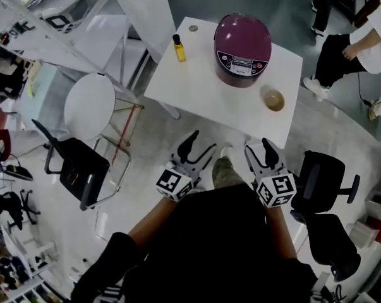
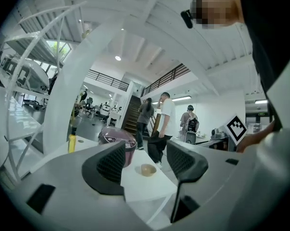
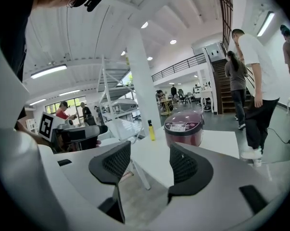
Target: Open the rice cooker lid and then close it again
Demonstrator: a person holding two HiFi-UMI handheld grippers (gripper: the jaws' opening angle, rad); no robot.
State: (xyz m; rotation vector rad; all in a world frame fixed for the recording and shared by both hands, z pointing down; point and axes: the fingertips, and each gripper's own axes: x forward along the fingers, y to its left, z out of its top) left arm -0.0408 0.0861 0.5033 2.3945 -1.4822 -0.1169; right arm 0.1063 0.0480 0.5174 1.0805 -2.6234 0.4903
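White workshop floor surrounds a small white worktop (image 1: pixel 196 87) in the head view. The maroon rice cooker (image 1: pixel 242 48) stands at its far side, lid shut, between a yellow bottle (image 1: pixel 179 48) and a small bowl (image 1: pixel 273 100). The left tool (image 1: pixel 199 145) and right tool (image 1: pixel 261 149) hover short of the near edge, well apart from the cooker. The left gripper view shows its jaws wide apart and empty, with the bowl beyond. The right gripper view shows its jaws equally wide and empty. It alone shows the cooker's front wall side-on, while the bowl is out of sight. Opening likely calls for stepping closer and pressing the front release squarely with one tool, letting the lid rise freely.
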